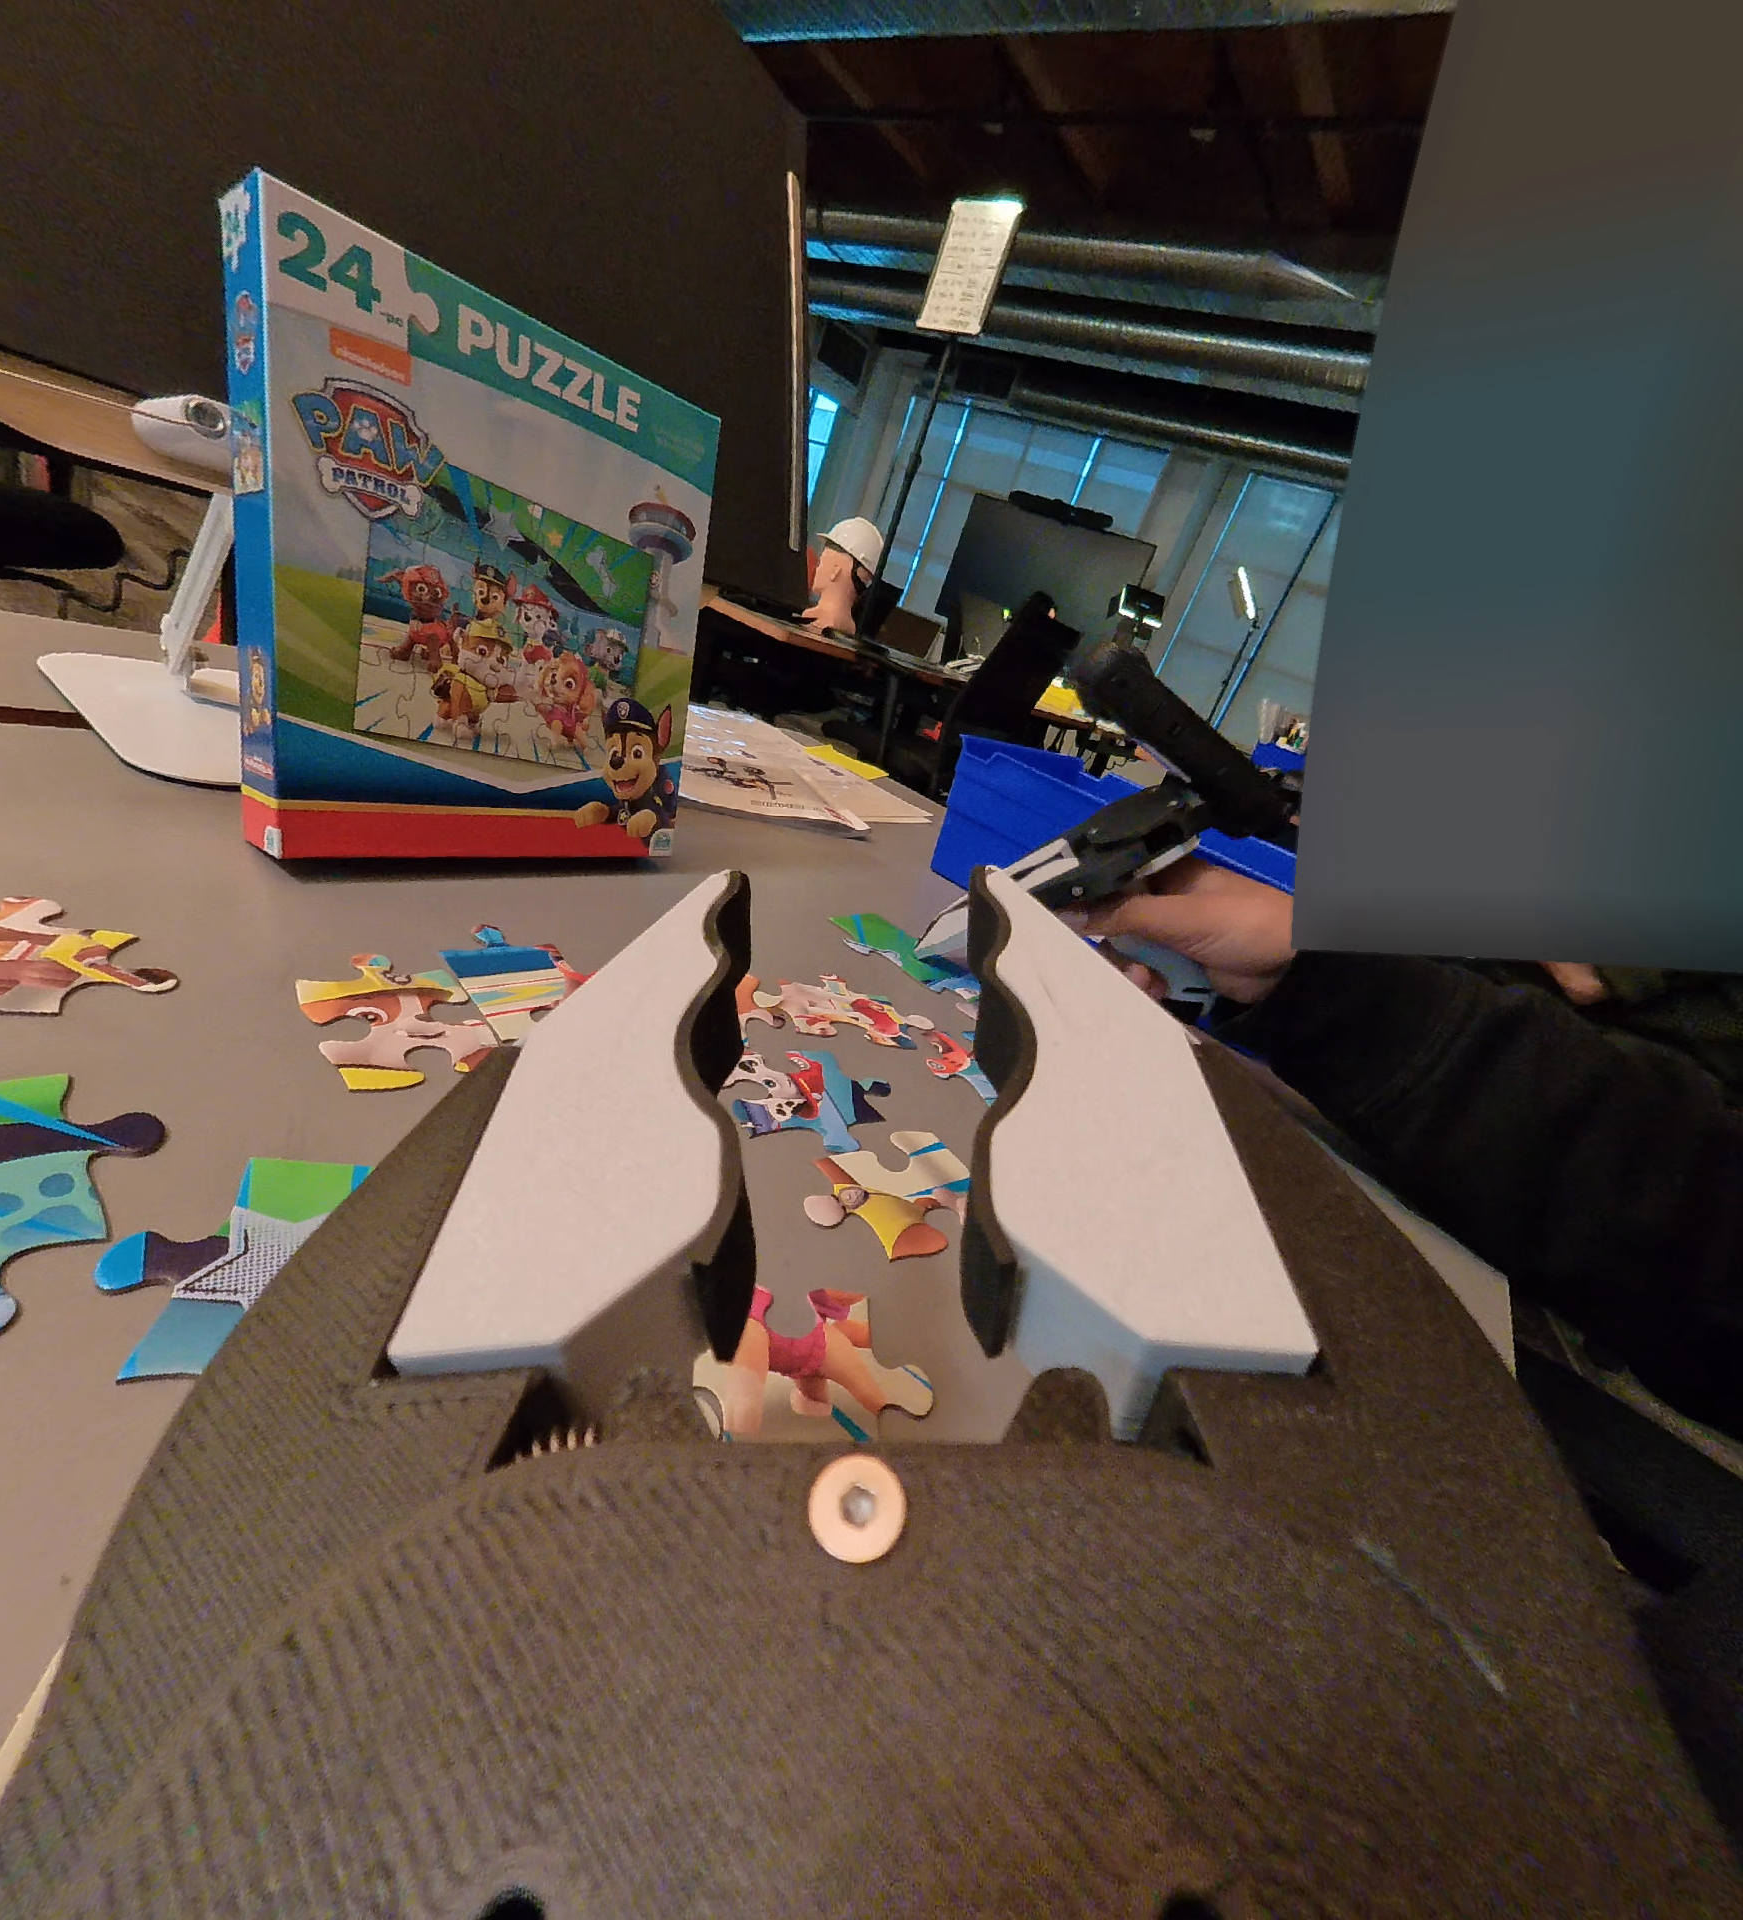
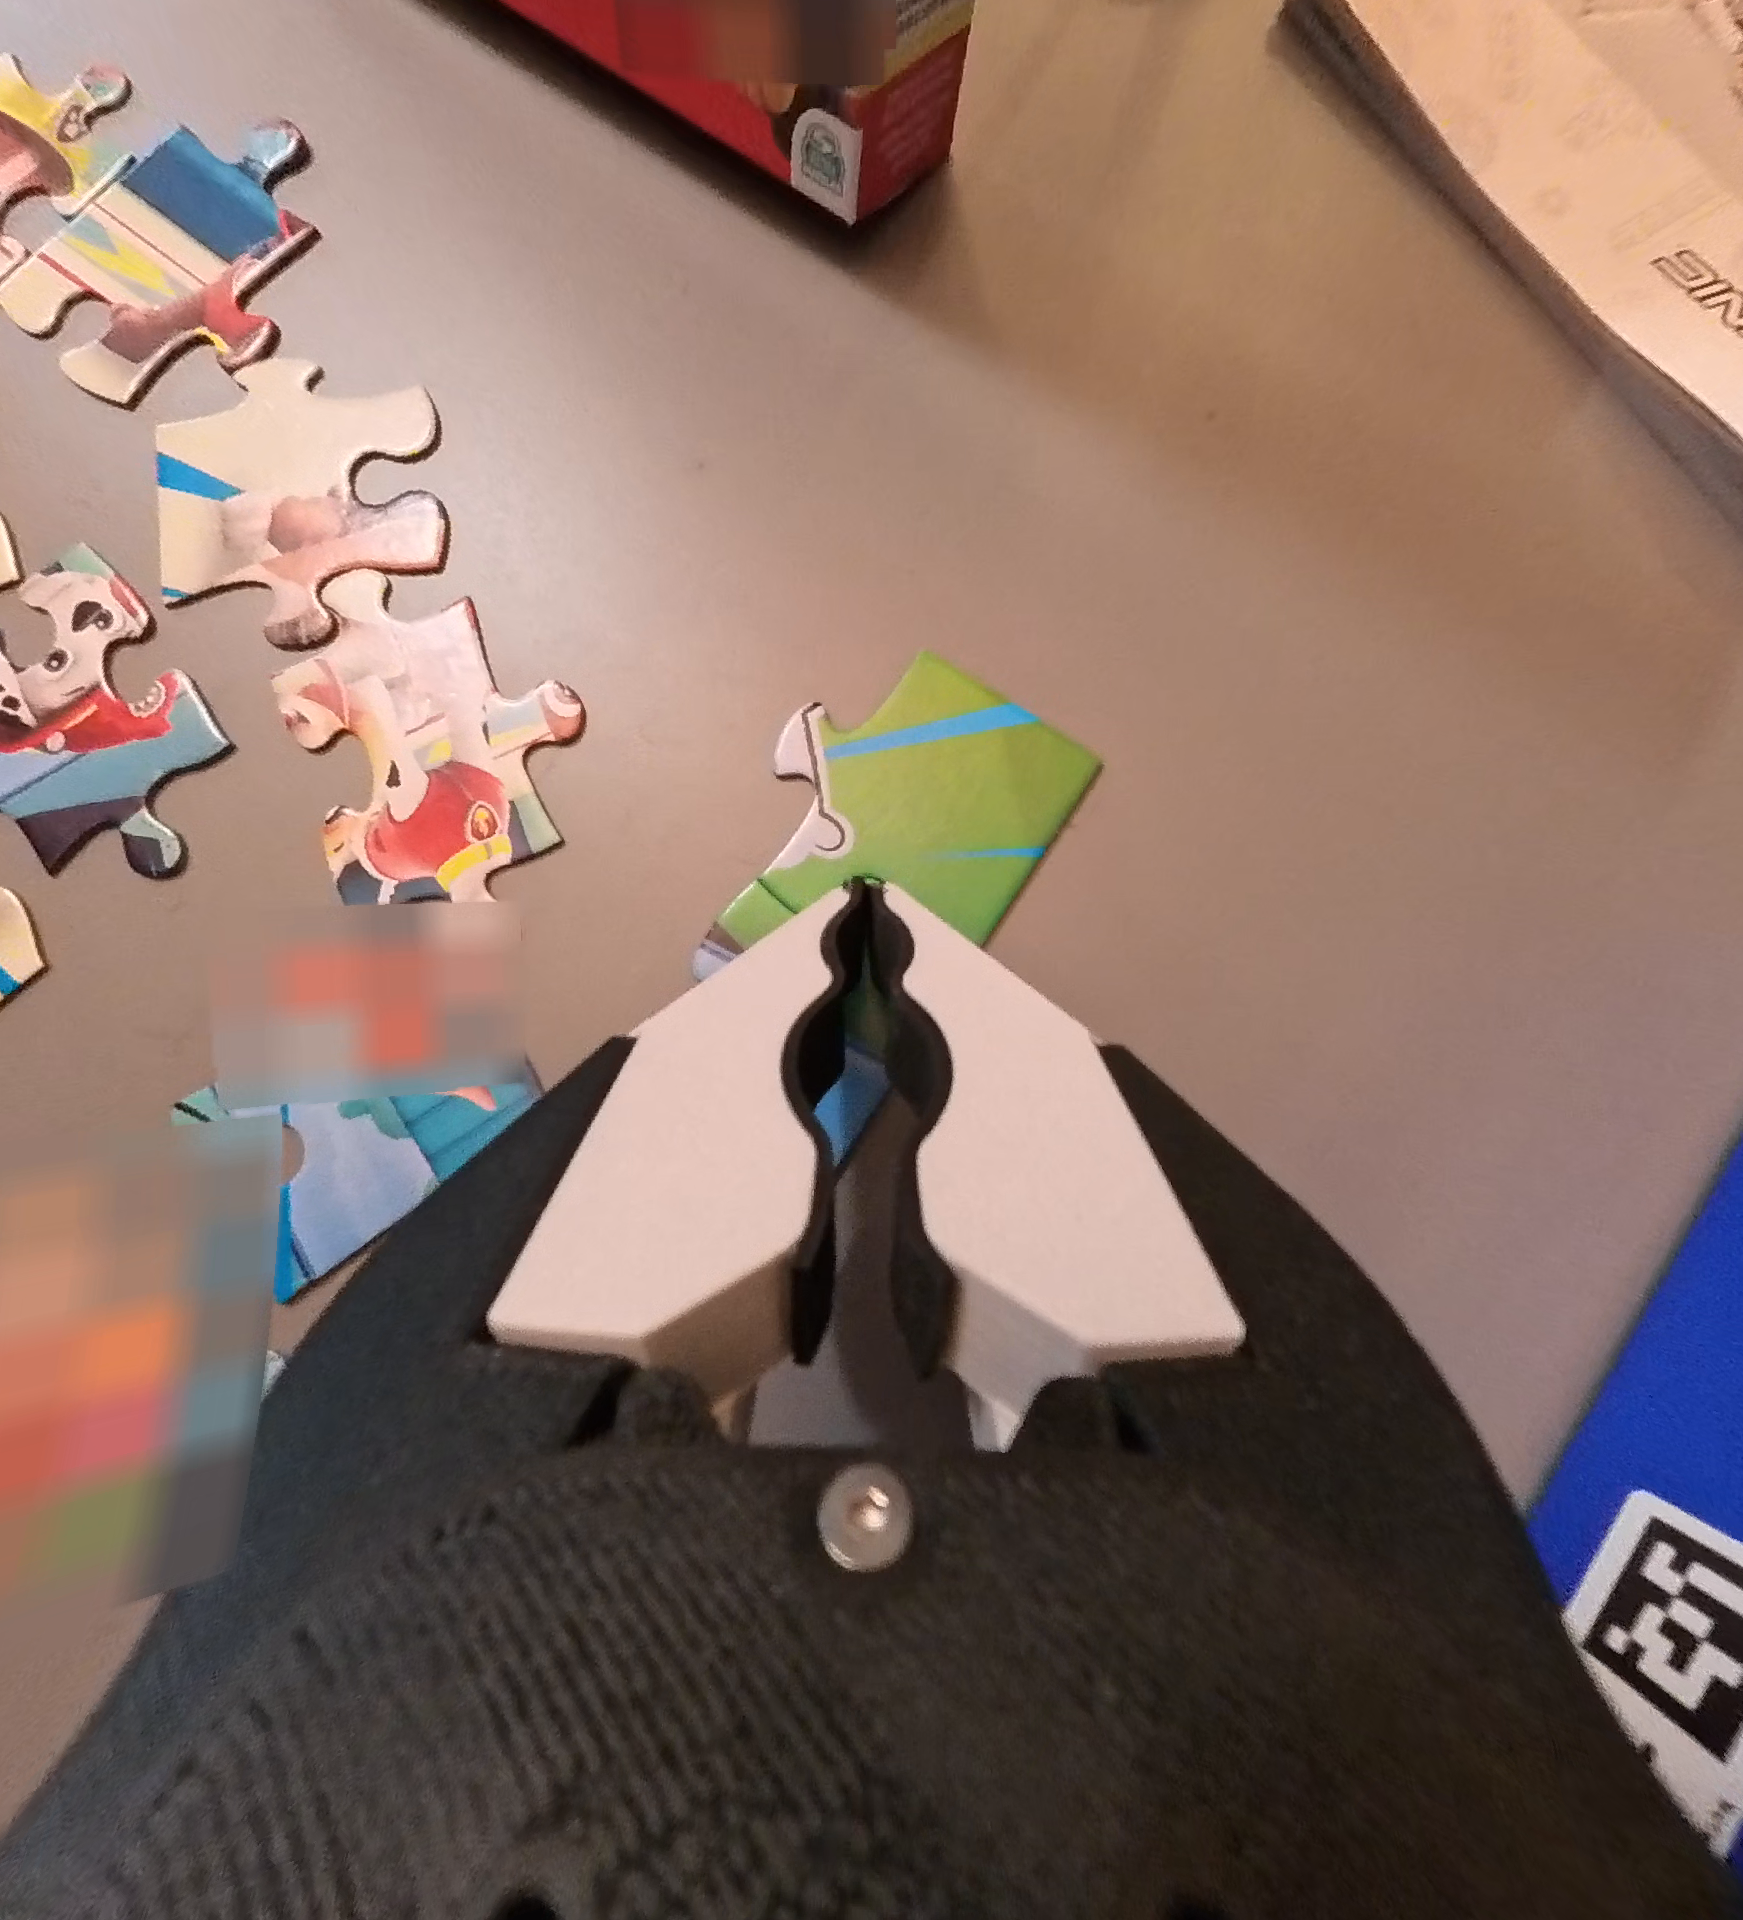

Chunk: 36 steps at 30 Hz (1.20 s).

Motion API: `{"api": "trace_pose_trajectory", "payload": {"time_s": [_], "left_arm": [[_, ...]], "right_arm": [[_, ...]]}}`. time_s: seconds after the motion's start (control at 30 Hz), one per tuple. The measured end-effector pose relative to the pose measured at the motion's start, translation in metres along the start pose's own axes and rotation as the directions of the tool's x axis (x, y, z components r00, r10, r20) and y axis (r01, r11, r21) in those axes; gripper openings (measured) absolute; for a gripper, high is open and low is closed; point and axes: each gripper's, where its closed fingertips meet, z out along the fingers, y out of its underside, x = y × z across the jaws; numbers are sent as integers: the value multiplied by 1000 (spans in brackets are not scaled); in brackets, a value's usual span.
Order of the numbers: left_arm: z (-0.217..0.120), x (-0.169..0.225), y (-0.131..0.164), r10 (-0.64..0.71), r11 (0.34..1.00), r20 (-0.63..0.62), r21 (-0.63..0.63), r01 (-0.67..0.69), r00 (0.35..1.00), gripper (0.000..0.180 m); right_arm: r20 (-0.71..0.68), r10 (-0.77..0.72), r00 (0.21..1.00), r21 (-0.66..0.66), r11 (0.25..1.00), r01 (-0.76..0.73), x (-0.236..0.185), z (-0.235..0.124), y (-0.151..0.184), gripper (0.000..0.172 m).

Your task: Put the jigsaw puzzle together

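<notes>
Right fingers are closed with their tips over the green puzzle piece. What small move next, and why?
Probably open the right gripper slightly first. Its fingers are shut and grip nothing; the green piece lies flat on the table beneath the tips, so shut fingers cannot take its edge. The left gripper hangs open above other pieces.

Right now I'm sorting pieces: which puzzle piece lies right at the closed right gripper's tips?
The green puzzle piece with blue stripes, lying apart from the cartoon-dog pieces further left.
</notes>
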Motion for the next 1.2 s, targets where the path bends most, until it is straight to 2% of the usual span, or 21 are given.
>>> {"api": "trace_pose_trajectory", "payload": {"time_s": [0.1, 0.23, 0.4, 0.57, 0.67, 0.77, 0.87, 0.97, 1.2], "left_arm": [[0, 0, 0, -1, 1000, -1, 0, 1, 1000, 40], [0, 0, 0, -2, 1000, -3, 0, 2, 1000, 40], [0, 0, 0, -4, 1000, -2, 1, 4, 1000, 40], [0, 1, 0, 0, 1000, -2, -2, 0, 1000, 40], [0, 0, 0, 0, 1000, 1, -1, 0, 1000, 40], [0, 0, 0, -1, 1000, 1, -1, 1, 1000, 40], [0, 0, 0, -1, 1000, -1, 0, 1, 1000, 40], [0, 0, 0, -4, 1000, -4, 0, 4, 1000, 40], [0, 0, 0, -5, 1000, -3, 2, 5, 1000, 40]], "right_arm": [[1, 0, 1000, 30, 1000, 0, -1, -5, -5, 0], [-3, -13, 1000, -12, 1000, 13, -2, -1, 4, 0], [-11, 4, 1000, 49, 999, -3, -1, -9, -6, 0], [-13, -4, 1000, 35, 999, 5, -3, -2, -7, 0], [-18, -16, 1000, 34, 999, 17, -8, 3, -10, 15], [-138, -38, 990, 15, 999, 41, 7, 4, -9, 51], [-141, 18, 990, 26, 1000, -14, 9, 3, -7, 61], [-105, 88, 991, 30, 996, -85, 7, 5, -3, 63], [-110, 90, 990, 32, 996, -87, 14, 2, 2, 53]]}}
